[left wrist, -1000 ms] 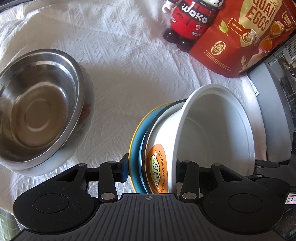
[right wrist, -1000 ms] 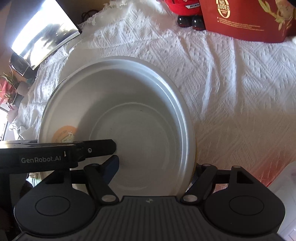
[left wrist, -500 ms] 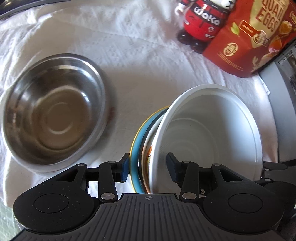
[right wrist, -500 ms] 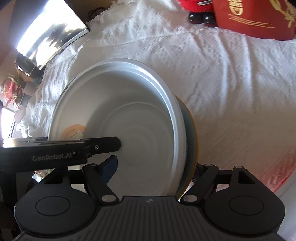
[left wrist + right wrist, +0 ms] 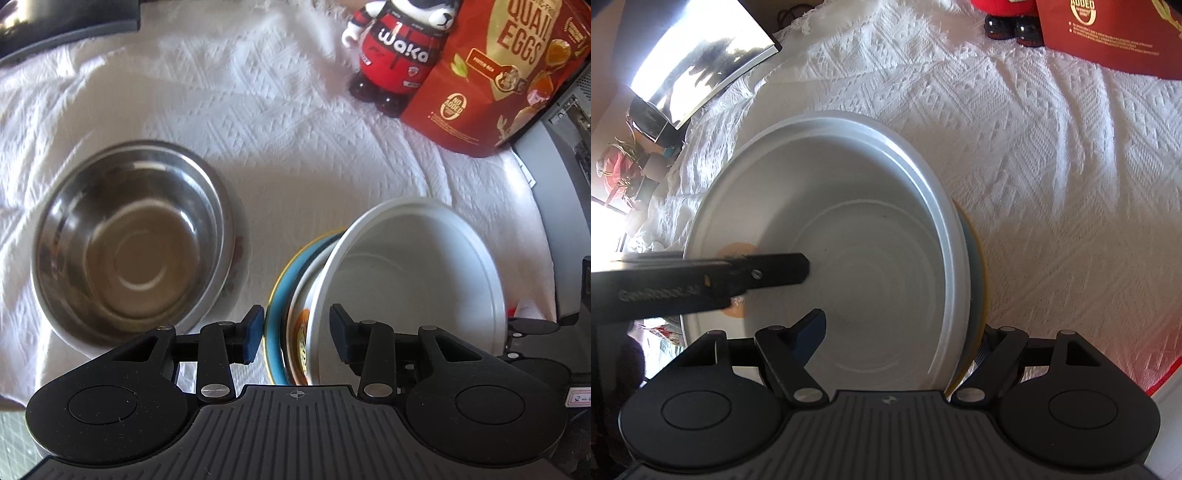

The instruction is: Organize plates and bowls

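**Gripping one tilted stack from both sides**

Both tools hang over the white cloth [image 5: 303,147]. The left gripper [image 5: 295,334] is clamped across the white bowl [image 5: 417,280] and blue plate [image 5: 280,295]; the right gripper [image 5: 905,338] pinches the same stack. A steel bowl [image 5: 129,247] rests well apart. Behind stand a quail-egg bag [image 5: 491,74] and bear figure [image 5: 395,55].

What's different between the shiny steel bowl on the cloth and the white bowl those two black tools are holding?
The round stainless steel bowl sits flat on the white textured cloth, mouth up, untouched; the white plastic bowl is tipped on edge, stacked against a blue plate. The steel bowl is mirror-shiny, the white bowl matte. The left gripper and right gripper each straddle the white stack. Both bowls are round and empty.
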Tool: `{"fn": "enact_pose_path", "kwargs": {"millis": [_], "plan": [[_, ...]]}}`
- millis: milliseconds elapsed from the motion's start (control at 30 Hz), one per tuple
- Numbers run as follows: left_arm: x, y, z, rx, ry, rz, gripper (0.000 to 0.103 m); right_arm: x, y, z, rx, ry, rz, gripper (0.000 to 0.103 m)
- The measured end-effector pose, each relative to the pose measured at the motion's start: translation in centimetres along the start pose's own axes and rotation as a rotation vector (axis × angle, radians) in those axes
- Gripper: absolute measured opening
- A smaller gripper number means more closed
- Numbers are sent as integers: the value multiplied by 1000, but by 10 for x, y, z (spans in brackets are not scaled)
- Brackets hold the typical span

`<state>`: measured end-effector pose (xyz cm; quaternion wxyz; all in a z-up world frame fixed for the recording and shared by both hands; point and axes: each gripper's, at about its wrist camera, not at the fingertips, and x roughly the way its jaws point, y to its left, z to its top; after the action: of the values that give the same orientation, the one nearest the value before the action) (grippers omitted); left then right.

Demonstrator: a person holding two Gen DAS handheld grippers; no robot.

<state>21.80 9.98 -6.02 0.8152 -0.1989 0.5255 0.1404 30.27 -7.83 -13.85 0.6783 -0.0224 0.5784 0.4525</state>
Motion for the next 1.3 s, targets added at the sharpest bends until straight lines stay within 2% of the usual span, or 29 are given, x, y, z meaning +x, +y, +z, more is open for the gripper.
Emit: {"fn": "enact_pose_path", "kwargs": {"millis": [267,667,900,1067,1133,1300], "plan": [[3,-2,2,23,8,2,41,-14,-6,9,7,-72,-59,80],[15,-3,-3,45,40,1,42,-9,-35,16,134,-81,-119,79],[17,-3,-3,47,48,-4,42,-2,-35,15,146,-61,-84,79],[20,-3,-2,43,53,-11,43,6,-37,12,184,-20,24,79],[21,-3,-3,43,53,-16,44,6,-36,12,186,-16,35,79],[20,-1,-4,44,41,-40,44,6,-32,12,170,-1,23,68]]}}
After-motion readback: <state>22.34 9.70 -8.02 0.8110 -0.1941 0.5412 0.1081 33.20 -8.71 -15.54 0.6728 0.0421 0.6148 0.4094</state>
